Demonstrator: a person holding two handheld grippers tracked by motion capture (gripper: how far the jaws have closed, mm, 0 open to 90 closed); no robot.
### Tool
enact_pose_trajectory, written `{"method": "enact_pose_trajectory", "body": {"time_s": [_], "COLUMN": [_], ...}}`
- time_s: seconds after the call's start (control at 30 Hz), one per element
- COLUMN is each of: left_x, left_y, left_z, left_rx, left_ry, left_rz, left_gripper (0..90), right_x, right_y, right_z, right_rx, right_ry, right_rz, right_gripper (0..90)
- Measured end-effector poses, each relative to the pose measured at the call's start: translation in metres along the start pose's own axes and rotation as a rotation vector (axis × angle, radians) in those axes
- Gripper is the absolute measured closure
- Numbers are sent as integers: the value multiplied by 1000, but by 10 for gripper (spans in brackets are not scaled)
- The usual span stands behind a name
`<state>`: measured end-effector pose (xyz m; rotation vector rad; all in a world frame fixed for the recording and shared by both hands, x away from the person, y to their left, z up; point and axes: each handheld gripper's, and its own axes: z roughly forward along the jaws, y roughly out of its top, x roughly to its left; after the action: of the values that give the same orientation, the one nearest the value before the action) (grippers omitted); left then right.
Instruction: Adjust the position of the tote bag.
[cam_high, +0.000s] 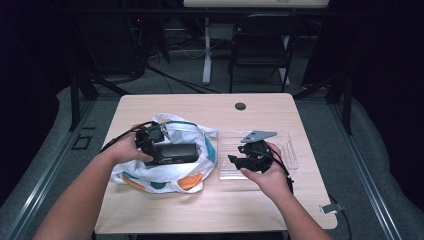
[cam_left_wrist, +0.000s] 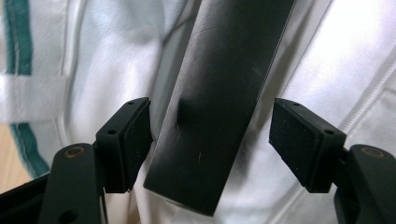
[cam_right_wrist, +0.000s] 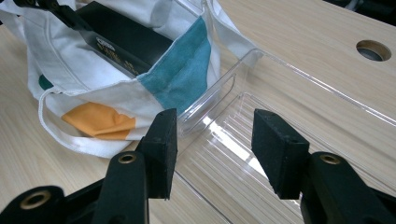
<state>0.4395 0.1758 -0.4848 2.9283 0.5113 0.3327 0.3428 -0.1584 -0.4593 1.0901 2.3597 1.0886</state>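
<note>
My left gripper (cam_left_wrist: 210, 140) stands spread, the black box (cam_left_wrist: 219, 102) loose between its fingers; my right gripper (cam_right_wrist: 212, 149) gapes over the clear tray (cam_right_wrist: 280, 154).

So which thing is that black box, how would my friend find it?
Start at the wooden table and find the white cloth bag with teal and orange patches on its left half. The flat black box lies in the bag's open mouth, the one dark, hard-edged thing amid soft pale fabric.
</note>
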Motion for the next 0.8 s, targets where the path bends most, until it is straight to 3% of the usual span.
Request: {"method": "enact_pose_trajectory", "body": {"time_s": [0.07,0.3,0.8], "left_x": [-2,-4,3], "left_y": [2,10,17], "left_z": [4,9,27], "left_rx": [12,18,59], "left_ry": [20,16,-36], "left_rz": [30,78,99], "left_gripper": [289,290,293], "right_x": [1,3,-1], "right_y": [0,-1,-8], "right_z": [0,0,-13], "right_rx": [0,-6,-30], "right_ry": [0,3,-23], "right_rz": [1,1,24], "right_gripper": [507,507,505]}}
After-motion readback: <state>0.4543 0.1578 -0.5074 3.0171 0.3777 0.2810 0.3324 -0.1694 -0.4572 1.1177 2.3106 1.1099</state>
